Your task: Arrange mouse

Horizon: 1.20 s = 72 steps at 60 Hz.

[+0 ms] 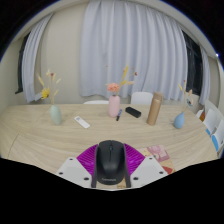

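Observation:
A black computer mouse [110,162] sits between my gripper's [110,150] two fingers, its scroll wheel pointing away from me. The purple pads [88,160] press against both of its sides, so the gripper is shut on it. The mouse is held over the near part of the light wooden table [60,138]. Whether its underside touches the table is hidden.
Along the back of the table stand a blue vase with dried flowers [56,114], a white remote [81,122], a pink bottle [115,105], a black object [133,113], a brown tumbler [154,108] and a small blue vase [180,120]. A pink item [158,152] lies near the right finger.

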Each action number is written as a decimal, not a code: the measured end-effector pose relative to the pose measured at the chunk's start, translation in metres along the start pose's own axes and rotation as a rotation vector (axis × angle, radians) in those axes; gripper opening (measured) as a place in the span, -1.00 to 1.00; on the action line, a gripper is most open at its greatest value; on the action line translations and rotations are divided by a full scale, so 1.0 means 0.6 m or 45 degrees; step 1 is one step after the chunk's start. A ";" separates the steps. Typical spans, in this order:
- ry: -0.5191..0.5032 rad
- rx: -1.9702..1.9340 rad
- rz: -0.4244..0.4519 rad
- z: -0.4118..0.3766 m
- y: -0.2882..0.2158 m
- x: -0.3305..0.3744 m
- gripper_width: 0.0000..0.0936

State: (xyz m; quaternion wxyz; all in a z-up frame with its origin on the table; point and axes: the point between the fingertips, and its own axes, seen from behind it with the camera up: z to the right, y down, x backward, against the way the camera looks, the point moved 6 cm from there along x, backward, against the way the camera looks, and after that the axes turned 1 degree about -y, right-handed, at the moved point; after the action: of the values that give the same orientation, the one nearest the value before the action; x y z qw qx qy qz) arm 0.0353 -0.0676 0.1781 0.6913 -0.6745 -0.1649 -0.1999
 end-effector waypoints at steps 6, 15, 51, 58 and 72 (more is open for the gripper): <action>0.054 0.040 -0.019 0.102 0.019 -0.045 -0.19; 0.064 0.072 -0.144 0.196 0.109 -0.113 -0.19; 0.011 -0.021 -0.217 0.237 0.176 -0.107 0.84; -0.006 -0.017 -0.179 0.215 0.147 -0.030 0.84; -0.084 -0.031 -0.183 0.109 0.159 0.186 0.83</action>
State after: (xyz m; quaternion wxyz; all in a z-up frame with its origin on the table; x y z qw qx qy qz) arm 0.1826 -0.0076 0.1532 0.6612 -0.6754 -0.2332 -0.2286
